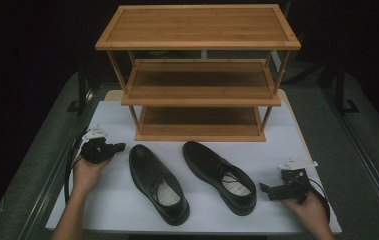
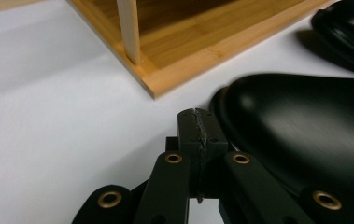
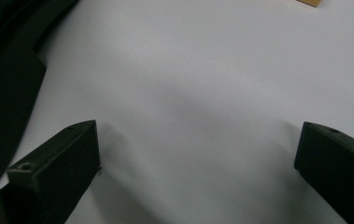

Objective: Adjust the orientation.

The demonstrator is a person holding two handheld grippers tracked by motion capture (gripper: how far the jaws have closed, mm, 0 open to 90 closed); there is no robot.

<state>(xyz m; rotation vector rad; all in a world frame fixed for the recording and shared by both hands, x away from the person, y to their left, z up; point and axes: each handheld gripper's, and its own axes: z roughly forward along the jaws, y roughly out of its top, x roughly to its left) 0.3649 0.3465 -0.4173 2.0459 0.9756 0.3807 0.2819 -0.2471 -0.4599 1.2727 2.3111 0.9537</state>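
With your left tongs [image 1: 118,147] pressed shut beside the left black shoe [image 1: 157,182] on the table [image 1: 112,205] and your right tongs [image 1: 266,192] wide, a closed nudge could skid that shoe.

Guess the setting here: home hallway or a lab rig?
Probably a staged recording bench, not a home: a white table in a dark room, an empty three-tier bamboo shoe rack, and a pair of black dress shoes laid out in front.
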